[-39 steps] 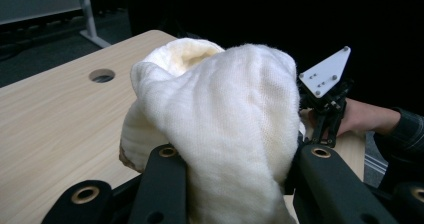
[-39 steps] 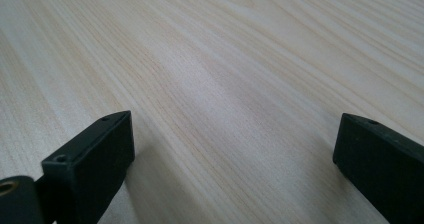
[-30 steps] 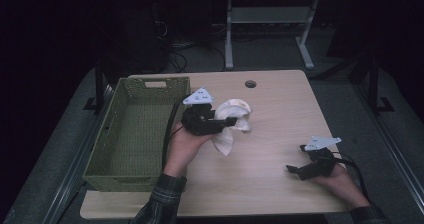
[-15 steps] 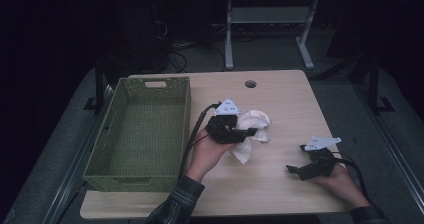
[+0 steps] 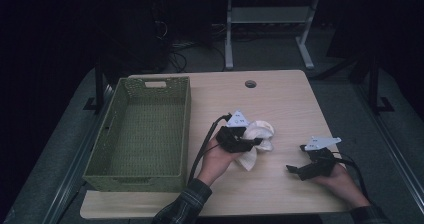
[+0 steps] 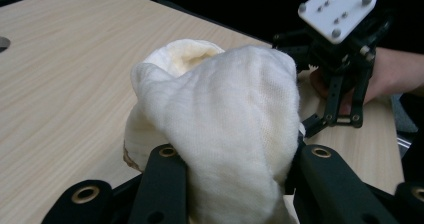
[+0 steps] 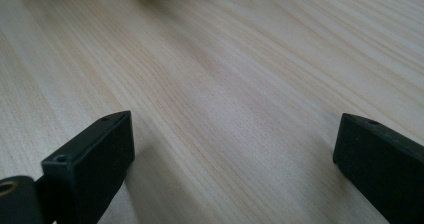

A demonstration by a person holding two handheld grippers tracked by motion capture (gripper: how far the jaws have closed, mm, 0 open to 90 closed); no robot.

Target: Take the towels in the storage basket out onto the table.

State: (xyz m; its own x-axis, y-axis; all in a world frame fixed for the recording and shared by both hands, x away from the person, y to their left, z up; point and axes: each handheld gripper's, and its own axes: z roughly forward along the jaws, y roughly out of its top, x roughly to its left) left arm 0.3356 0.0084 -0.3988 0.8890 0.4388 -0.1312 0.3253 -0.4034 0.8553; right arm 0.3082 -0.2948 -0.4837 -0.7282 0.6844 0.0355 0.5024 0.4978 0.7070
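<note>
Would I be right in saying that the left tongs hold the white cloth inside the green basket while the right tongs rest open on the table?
Not quite: the left tongs hold the white cloth over the table, right of the green basket, as the high view shows. The right tongs do rest open on the table.

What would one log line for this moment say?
left gripper: shut on white cloth | right gripper: open, on table | basket: holds nothing

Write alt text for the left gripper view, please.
A bunched white cloth is clamped between the two black jaws of the left hand-held gripper, above a light wooden table. Beyond it, the right hand-held gripper rests in a person's hand.
</note>
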